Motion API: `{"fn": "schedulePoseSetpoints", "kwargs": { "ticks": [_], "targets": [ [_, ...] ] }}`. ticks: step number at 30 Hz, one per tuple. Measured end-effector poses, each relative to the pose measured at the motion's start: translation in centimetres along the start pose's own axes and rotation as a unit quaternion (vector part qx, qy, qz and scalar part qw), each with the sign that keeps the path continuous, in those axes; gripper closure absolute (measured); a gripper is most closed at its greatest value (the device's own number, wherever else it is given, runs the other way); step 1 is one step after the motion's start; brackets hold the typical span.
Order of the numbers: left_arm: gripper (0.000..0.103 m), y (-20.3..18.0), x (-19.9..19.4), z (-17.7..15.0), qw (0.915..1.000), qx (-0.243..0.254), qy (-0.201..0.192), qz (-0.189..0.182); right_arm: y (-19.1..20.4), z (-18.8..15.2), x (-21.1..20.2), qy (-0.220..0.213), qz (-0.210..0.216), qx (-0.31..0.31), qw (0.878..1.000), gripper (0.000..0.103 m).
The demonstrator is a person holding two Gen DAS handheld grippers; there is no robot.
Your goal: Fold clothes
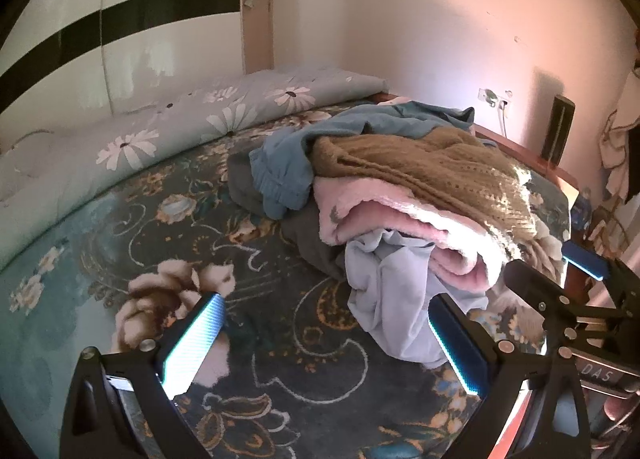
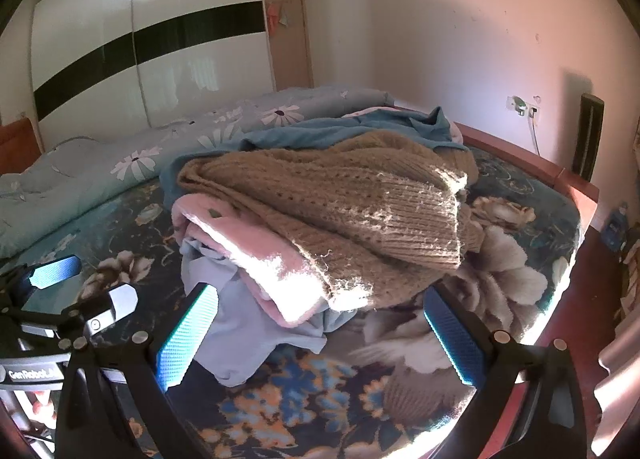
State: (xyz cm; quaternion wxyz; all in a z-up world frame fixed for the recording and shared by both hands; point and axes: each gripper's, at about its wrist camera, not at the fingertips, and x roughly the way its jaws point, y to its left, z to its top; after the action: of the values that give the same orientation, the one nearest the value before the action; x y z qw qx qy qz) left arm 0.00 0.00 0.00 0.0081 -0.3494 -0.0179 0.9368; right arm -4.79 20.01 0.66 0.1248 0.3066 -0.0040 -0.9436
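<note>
A heap of clothes lies on the bed. On top is a tan knitted sweater. Under it are a pink fleece garment, a pale blue garment, a teal garment and a dark grey one. My left gripper is open and empty, low over the bed just left of the heap. My right gripper is open and empty, its jaws either side of the heap's near edge. Each gripper shows in the other's view, the right and the left.
The bed carries a dark floral blanket. A folded pale blue daisy quilt lies along the far side. A wooden bed frame runs on the right. A white wardrobe stands behind, and a wall socket to the right.
</note>
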Motion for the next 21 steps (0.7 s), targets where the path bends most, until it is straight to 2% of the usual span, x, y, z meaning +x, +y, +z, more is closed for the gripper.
{"fn": "schedulePoseSetpoints", "kwargs": {
  "ticks": [5,7,9,11,21],
  "targets": [
    [0.000,1.0,0.0,-0.1,0.9999,-0.009,0.003,-0.005,-0.1,0.1,0.0,-0.011,-0.005,0.002,1.000,0.000],
    [0.000,0.6,0.0,0.6,0.9999,0.010,0.011,0.005,-0.1,0.1,0.0,-0.015,-0.007,0.003,1.000,0.000],
    [0.000,-0.9,-0.5,0.3,0.9992,0.032,-0.009,0.020,-0.1,0.1,0.0,-0.020,-0.009,0.004,1.000,0.000],
    [0.000,-1.1,-0.6,0.6,0.9991,0.036,-0.008,0.021,-0.2,0.1,-0.2,-0.024,-0.006,0.009,1.000,0.000],
    [0.000,-1.2,-1.6,0.6,0.9988,0.044,-0.019,0.014,-0.6,-0.2,0.0,-0.004,0.022,0.035,0.999,0.000]
  ]
}}
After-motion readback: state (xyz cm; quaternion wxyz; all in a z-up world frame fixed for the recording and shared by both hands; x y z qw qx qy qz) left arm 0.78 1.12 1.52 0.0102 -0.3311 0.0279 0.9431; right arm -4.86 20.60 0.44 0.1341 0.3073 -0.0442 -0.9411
